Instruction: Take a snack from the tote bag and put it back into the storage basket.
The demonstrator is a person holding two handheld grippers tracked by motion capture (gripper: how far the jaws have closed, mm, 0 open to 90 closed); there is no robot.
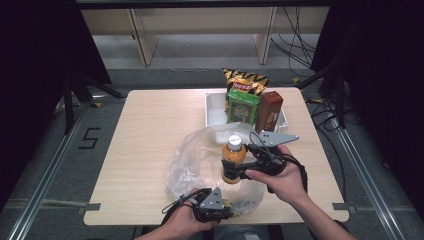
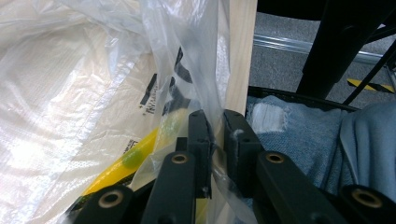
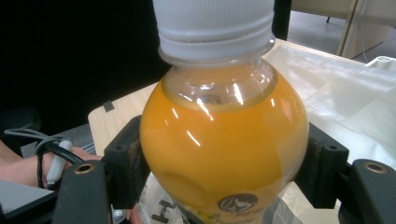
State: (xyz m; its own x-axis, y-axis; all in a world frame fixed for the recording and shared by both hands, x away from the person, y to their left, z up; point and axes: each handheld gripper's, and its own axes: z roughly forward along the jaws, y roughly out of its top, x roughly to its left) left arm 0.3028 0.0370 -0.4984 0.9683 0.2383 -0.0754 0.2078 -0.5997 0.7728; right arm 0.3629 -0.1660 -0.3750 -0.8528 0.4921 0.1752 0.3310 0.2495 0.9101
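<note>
Writing that can be read is scarce: the bottle (image 3: 224,140) shows a small round dark emblem low on its label, too small to read, and the plastic bag (image 1: 200,160) carries black print that the left gripper view gives in fragments, illegible. In the high view a large "5" is marked on the floor left of the desk (image 1: 150,130).

The bottle is clear plastic, bulbous at the shoulder, filled with orange juice and closed with a ribbed white cap. It stands upright above the bag's mouth, near the middle of the desk, clamped at its belly between the right gripper's (image 1: 239,167) black padded jaws.

The bag is thin, crinkled and translucent; something yellow lies inside it. The left gripper (image 2: 215,135) has its jaws pinched together on a fold of the bag's edge at the near rim of the desk.

At the far side, a white tray (image 1: 212,107) holds a striped crisp packet, a green box and a brown box.
</note>
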